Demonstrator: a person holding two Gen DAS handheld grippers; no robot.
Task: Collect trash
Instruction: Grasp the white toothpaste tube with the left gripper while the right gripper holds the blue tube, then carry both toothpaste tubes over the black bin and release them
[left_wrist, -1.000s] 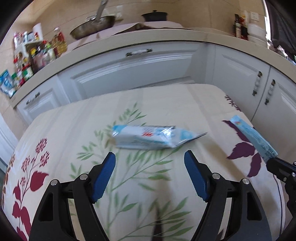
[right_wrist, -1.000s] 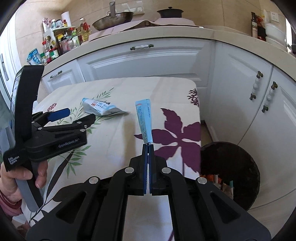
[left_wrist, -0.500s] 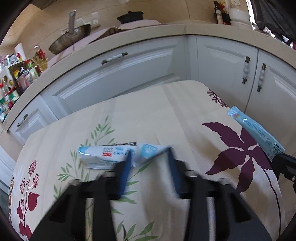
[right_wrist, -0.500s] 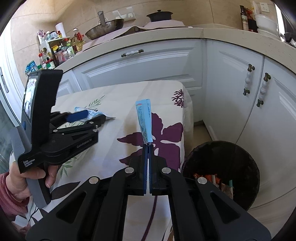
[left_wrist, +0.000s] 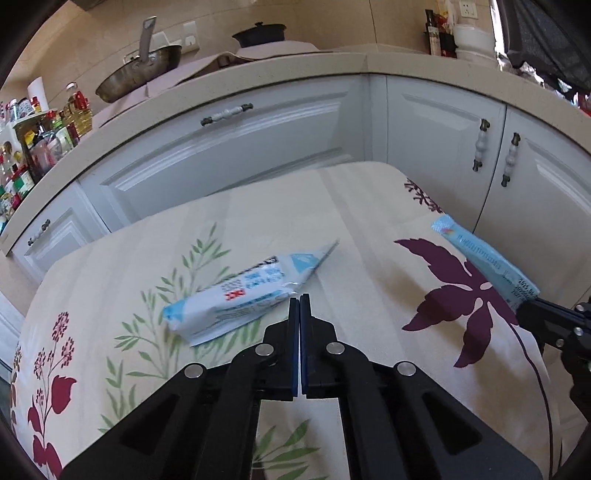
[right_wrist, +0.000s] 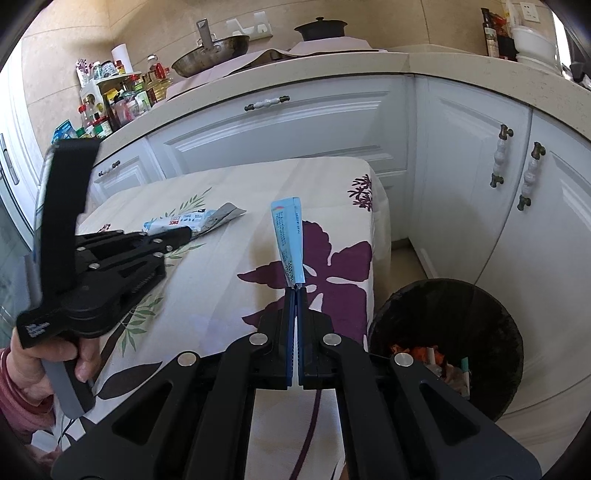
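Observation:
A white and blue snack wrapper lies on the floral tablecloth; it also shows in the right wrist view. My left gripper is shut with its tips on the wrapper's near edge, seen from the side in the right wrist view. My right gripper is shut on a thin light-blue sachet and holds it upright above the table's right part. The sachet also shows in the left wrist view. A black trash bin with trash inside stands on the floor right of the table.
The table stands close to white cabinets under a beige counter. A pan, a dark pot and bottles sit on the counter. The table's right edge drops toward the bin.
My left gripper went from wide open to shut at the snack wrapper's edge, and the wrapper turned. My right gripper with the sachet shifted right, bringing the bin more into view.

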